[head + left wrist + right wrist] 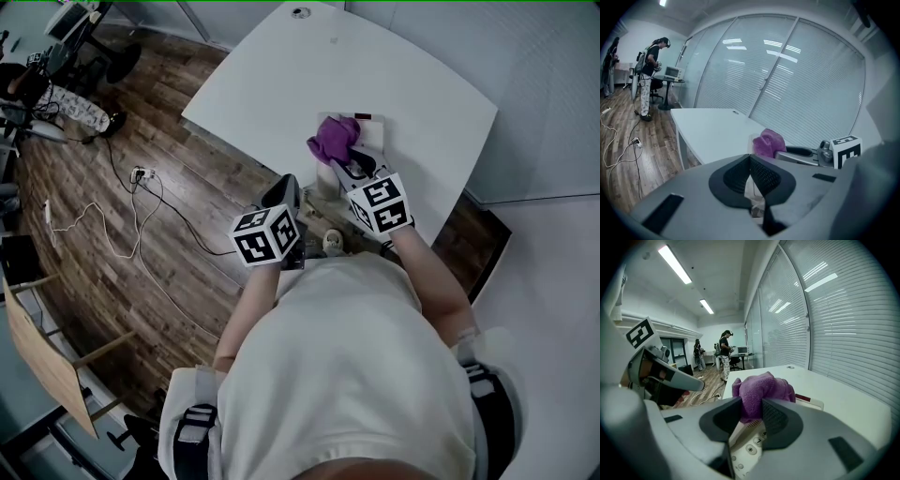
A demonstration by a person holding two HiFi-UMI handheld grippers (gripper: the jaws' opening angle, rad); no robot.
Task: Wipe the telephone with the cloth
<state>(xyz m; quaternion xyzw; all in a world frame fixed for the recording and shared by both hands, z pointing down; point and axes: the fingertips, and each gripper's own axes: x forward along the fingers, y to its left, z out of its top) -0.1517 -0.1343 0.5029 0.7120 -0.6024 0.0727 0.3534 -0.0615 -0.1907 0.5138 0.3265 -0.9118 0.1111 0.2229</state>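
A white telephone (367, 150) sits near the front edge of the white table (272, 84). A purple cloth (335, 139) lies bunched on its top. My right gripper (354, 167) reaches over the phone and is shut on the purple cloth (761, 389), with the keypad (749, 452) just below its jaws (751, 411). My left gripper (285, 192) hovers at the table's front edge, left of the phone. In its own view the left gripper (751, 158) is shut with nothing in it, and the cloth (768, 143) lies beyond it.
Cables and a power strip (141, 174) trail over the wood floor left of the table. A round grommet (300, 13) marks the table's far end. People stand by a desk (649, 65) at the back. Glass walls with blinds (797, 84) run behind the table.
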